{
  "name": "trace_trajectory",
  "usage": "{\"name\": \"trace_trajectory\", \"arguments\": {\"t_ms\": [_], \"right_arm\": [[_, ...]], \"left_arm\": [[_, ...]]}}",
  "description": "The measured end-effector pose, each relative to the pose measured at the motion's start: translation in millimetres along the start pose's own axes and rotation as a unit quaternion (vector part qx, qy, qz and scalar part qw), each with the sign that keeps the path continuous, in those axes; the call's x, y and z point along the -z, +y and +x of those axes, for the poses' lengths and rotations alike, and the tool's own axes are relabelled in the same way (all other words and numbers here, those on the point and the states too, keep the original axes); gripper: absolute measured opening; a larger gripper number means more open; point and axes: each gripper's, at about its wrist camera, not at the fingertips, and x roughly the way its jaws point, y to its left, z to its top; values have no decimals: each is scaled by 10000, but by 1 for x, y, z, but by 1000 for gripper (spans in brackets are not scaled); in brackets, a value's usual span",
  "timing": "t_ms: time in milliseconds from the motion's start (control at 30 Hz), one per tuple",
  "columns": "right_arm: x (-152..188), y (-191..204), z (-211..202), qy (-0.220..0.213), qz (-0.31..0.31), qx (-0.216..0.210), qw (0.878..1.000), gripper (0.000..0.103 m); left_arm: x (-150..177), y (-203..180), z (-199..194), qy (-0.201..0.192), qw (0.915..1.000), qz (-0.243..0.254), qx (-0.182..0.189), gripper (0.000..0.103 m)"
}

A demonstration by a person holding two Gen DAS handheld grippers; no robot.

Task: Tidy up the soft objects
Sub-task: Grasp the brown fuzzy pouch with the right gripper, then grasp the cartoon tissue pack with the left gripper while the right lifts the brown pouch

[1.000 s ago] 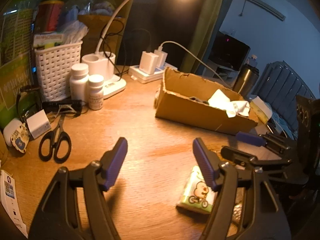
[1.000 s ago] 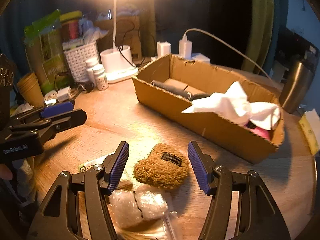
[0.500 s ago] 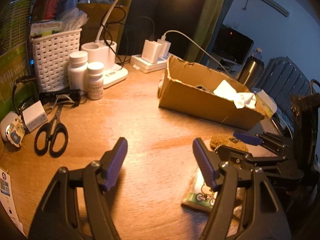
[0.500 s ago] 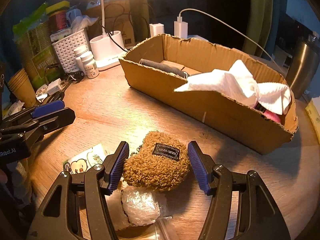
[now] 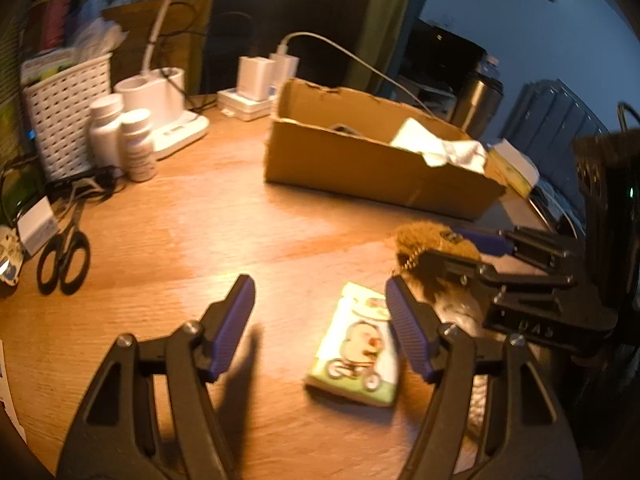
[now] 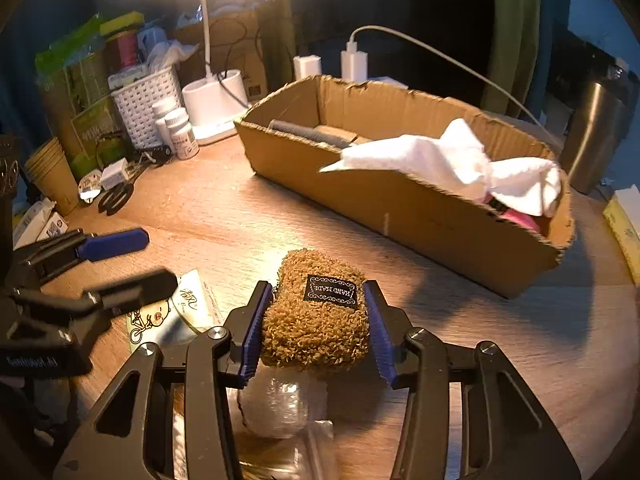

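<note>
A brown fuzzy pouch [image 6: 316, 328] with a black label sits between the pads of my right gripper [image 6: 317, 300], whose jaws are closing and press its two sides. In the left wrist view the pouch [image 5: 424, 236] shows at the right, held in that gripper [image 5: 460, 250]. My left gripper [image 5: 319, 284] is open over the table, and a green cartoon tissue pack [image 5: 358, 344] lies just inside its right finger. An open cardboard box [image 6: 400, 208] behind holds a white cloth [image 6: 452, 156], a grey roll and something pink.
A crumpled clear plastic bag [image 6: 280, 400] lies under my right gripper. Black scissors [image 5: 64, 256], two pill bottles [image 5: 136, 144], a white basket [image 5: 68, 120] and a lamp base [image 5: 164, 96] crowd the back left. A steel flask [image 6: 592, 136] stands beyond the box.
My right gripper slid forward around the brown pouch and its jaws closed onto it. The left gripper shifted right and lower toward the tissue pack, still open.
</note>
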Motion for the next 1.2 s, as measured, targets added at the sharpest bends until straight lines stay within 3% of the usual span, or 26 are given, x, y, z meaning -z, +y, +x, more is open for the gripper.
{"name": "trace_trajectory", "arguments": {"t_ms": [333, 900, 933, 1000, 1200], "right_arm": [[4, -21, -31, -372, 215, 105, 9990, 49], [10, -34, -49, -585, 335, 146, 9976, 49], [10, -34, -49, -595, 332, 144, 9976, 49], [10, -34, -50, -618, 330, 147, 9974, 49], [10, -33, -54, -686, 323, 170, 9970, 49]], "left_arm": [[8, -27, 19, 440, 9984, 346, 8, 69], [15, -37, 23, 557, 9965, 570, -251, 68], [15, -36, 22, 553, 9966, 549, -248, 67], [14, -33, 21, 517, 9972, 499, -228, 50], [11, -31, 17, 450, 9975, 496, -203, 47]]}}
